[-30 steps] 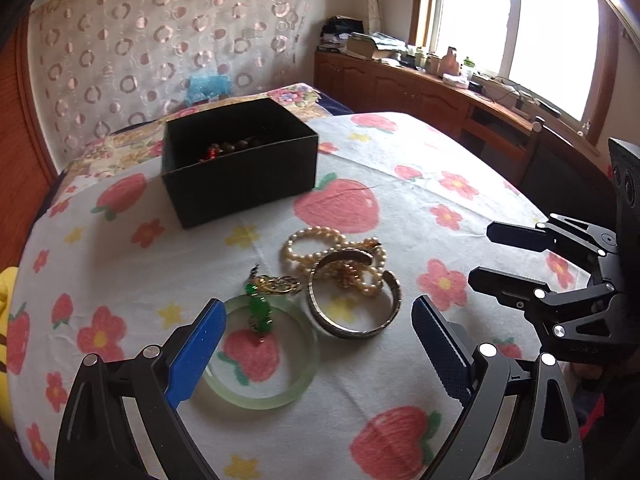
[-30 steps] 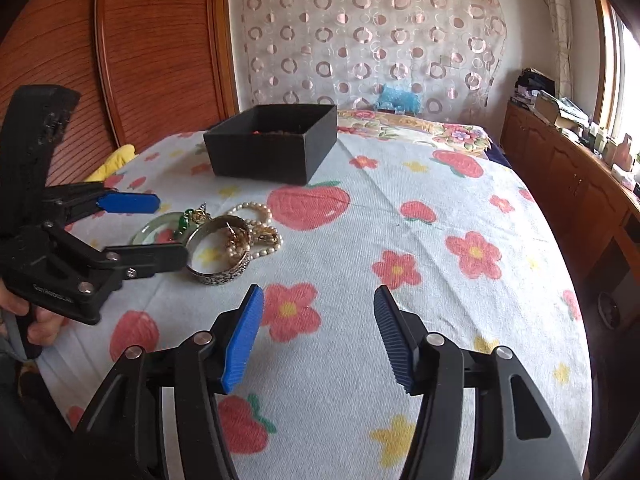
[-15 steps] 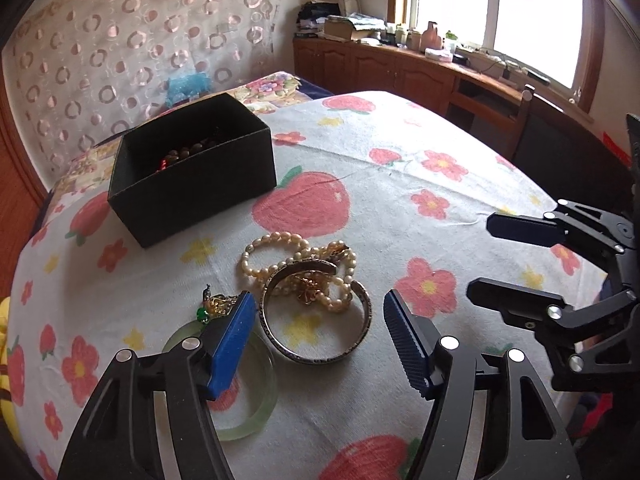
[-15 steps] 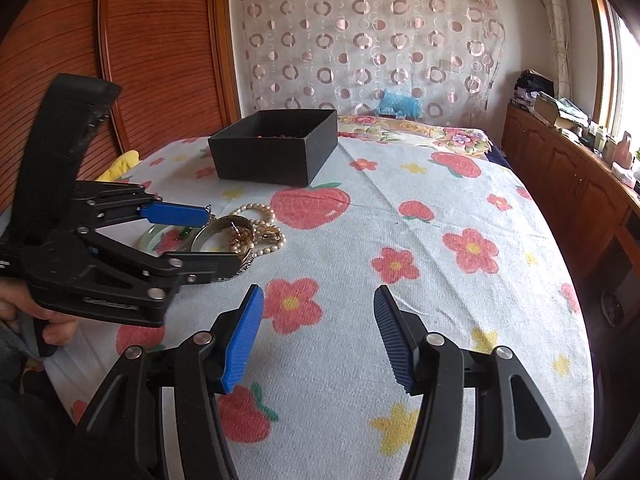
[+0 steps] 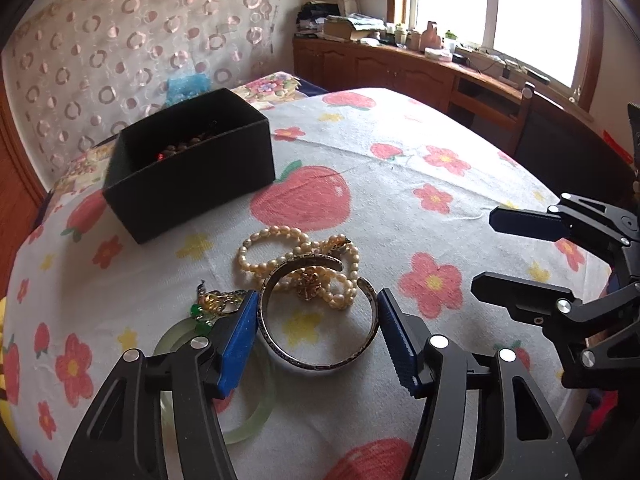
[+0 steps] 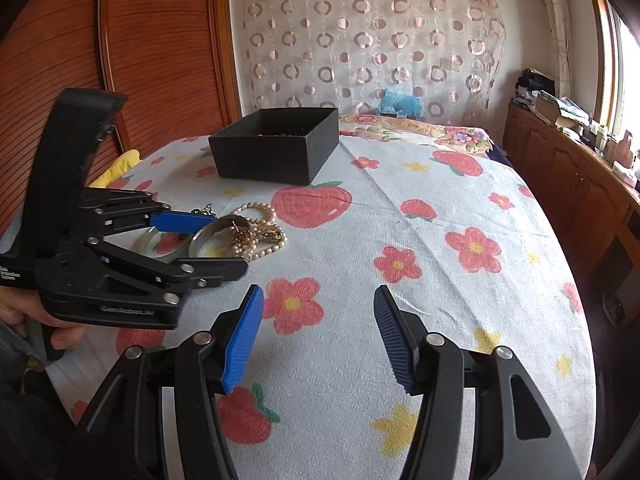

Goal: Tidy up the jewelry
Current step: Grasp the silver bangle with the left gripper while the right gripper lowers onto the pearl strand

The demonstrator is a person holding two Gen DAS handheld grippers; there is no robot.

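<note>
A silver cuff bangle (image 5: 320, 356) lies on the tablecloth between the open fingers of my left gripper (image 5: 318, 332), which straddles it with small gaps on both sides. A pearl necklace (image 5: 280, 256) with a gold pendant lies tangled over the bangle's far side. A pale green jade bangle (image 5: 252, 420) and a green-and-gold charm (image 5: 208, 308) lie to the left, partly under my left finger. A black box (image 5: 192, 176) with dark beads inside stands beyond. My right gripper (image 6: 318, 340) is open and empty over bare cloth; the jewelry (image 6: 244, 236) lies to its left.
The table wears a white cloth (image 6: 400, 280) printed with strawberries and flowers. My right gripper shows in the left wrist view (image 5: 520, 256) at the right. Wooden cabinets (image 6: 568, 176) run along the right wall, and a yellow cushion (image 6: 116, 168) sits at the table's left edge.
My left gripper has moved forward and right, from around the jade bangle to straddling the silver cuff bangle, and its fingers have narrowed. My right gripper has stayed still.
</note>
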